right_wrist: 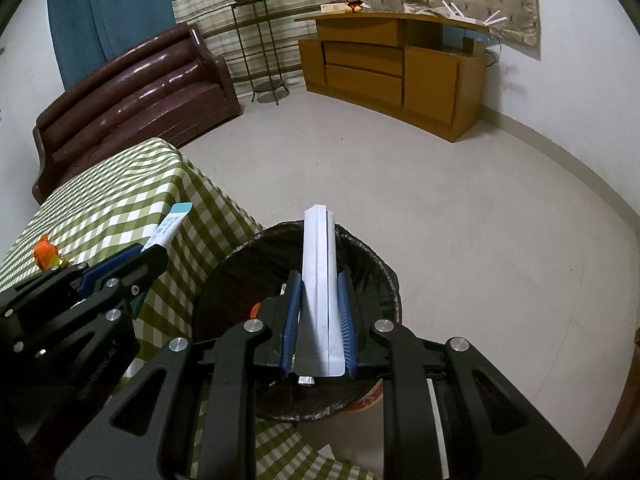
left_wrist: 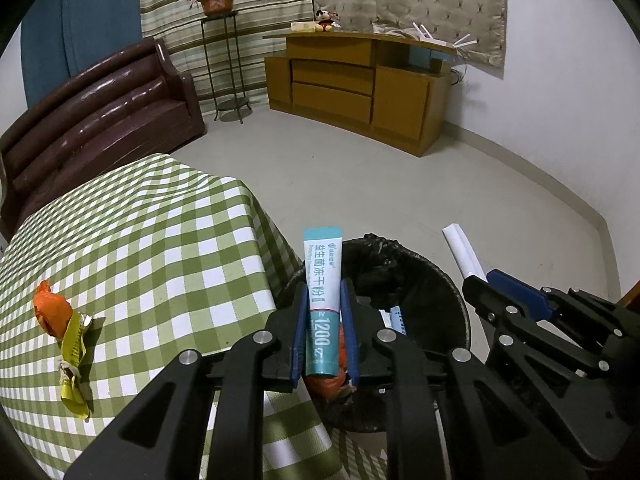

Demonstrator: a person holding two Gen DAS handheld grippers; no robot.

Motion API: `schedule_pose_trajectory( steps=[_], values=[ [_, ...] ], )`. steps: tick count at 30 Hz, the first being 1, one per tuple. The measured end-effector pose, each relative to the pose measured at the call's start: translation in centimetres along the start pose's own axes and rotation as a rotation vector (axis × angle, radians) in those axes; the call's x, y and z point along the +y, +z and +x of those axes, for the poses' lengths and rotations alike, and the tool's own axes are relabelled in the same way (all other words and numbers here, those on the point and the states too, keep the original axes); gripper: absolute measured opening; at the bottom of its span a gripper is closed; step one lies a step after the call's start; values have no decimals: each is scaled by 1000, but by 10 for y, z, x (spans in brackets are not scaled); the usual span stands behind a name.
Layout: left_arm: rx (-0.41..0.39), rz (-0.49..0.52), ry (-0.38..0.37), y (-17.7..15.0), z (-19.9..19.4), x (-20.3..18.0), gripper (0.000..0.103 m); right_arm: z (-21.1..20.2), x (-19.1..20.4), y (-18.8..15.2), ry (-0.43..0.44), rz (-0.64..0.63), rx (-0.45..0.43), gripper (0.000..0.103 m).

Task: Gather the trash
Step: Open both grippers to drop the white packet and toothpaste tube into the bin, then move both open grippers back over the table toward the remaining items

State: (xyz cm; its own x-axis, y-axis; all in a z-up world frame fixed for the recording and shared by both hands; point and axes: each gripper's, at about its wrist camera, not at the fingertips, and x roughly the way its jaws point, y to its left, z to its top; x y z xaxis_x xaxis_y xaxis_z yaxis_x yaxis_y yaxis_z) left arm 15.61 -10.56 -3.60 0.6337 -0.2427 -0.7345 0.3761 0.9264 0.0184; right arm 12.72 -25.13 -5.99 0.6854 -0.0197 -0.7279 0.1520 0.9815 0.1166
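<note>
Two tools over bin point(left_wrist: 448, 280): left tool point(left_wrist: 324, 286) pinching sachet point(left_wrist: 322, 280), seemingly.

Teal sachet point(left_wrist: 322, 300) between left hand-held gripper point(left_wrist: 325, 294) pads, over bin point(left_wrist: 444, 280)

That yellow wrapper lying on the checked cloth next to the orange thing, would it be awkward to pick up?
Probably a bit. The yellow wrapper looks thin and crumpled, so it would likely flop and bend rather than stay stiff. It seems very light, so a nudge might just slide it over the tablecloth. Lying flat, it shouldn't roll.
</note>
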Motion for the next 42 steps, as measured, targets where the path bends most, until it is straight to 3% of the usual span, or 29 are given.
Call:
schedule_pose_trajectory(
  steps=[4, 7, 17, 20, 28, 42],
  values=[
    [1, -5, 2, 2, 0, 1, 36, 1, -5, 2, 3, 11, 3, 21],
    [-1, -1, 3, 2, 0, 0, 39, 0, -7, 2, 0, 19, -3, 32],
    [-14, -10, 7, 2, -3, 2, 56, -5, -8, 4, -12, 22, -14, 33],
    [-18, -15, 8, 1, -5, 5, 58, -8, -8, 4, -21, 22, -23, 40],
    [-25, -35, 11, -1, -14, 13, 63, -16, -4, 4, -31, 15, -33, 47],
    [-59, -87, 53, -15, -52, 59, 70, -26, 33, 3, -4, -36, -39, 48]
  ],
)
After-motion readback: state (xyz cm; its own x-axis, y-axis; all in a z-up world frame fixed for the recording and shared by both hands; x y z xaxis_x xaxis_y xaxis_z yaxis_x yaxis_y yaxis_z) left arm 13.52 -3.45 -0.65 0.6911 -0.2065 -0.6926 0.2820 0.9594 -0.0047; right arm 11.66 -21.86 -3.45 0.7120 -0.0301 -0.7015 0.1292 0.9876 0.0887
